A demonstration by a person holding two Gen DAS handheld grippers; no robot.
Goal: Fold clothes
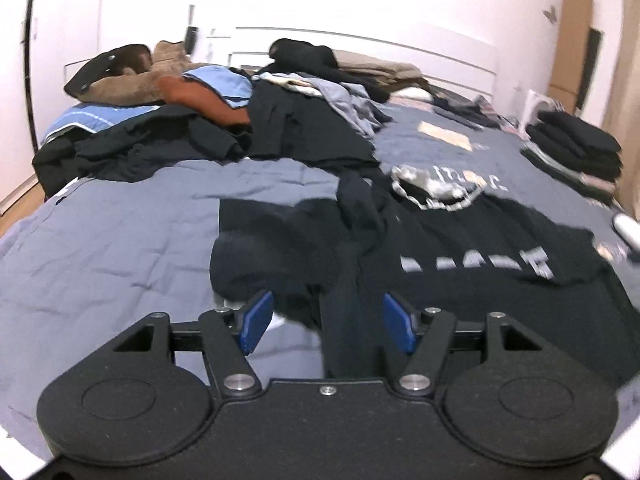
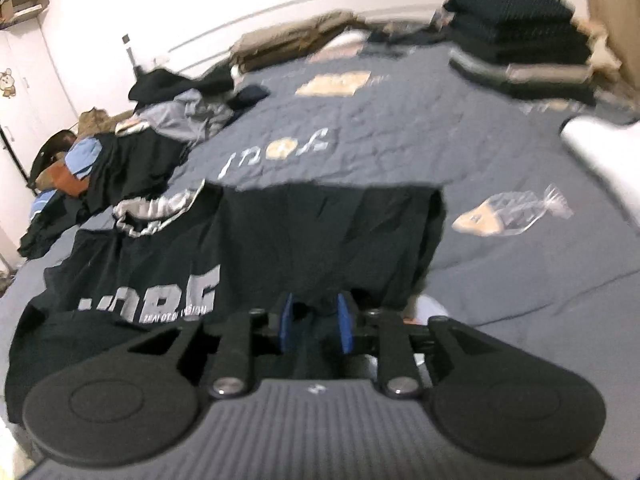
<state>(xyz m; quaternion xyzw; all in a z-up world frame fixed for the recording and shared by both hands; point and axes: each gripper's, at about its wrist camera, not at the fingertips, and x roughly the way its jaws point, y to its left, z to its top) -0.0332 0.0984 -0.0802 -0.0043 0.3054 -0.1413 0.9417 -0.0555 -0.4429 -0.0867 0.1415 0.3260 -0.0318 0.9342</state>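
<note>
A black T-shirt (image 1: 480, 240) with grey lettering lies spread on the grey-blue bedspread (image 1: 100, 232). In the right wrist view the same T-shirt (image 2: 160, 264) has one side folded over its middle. My left gripper (image 1: 328, 322) hovers over the shirt's crumpled near side. It is open, with its blue pads wide apart and dark cloth lying below them, untouched. My right gripper (image 2: 315, 322) is just above the shirt's near edge. Its pads stand a little apart, with a bunch of dark fabric in the gap and no visible pinch.
A heap of unfolded clothes (image 1: 240, 128) covers the far left of the bed and also shows in the right wrist view (image 2: 132, 160). A stack of folded dark clothes (image 1: 576, 148) sits at the far right edge (image 2: 520, 40). A blurred white shape (image 2: 600, 148) intrudes from the right.
</note>
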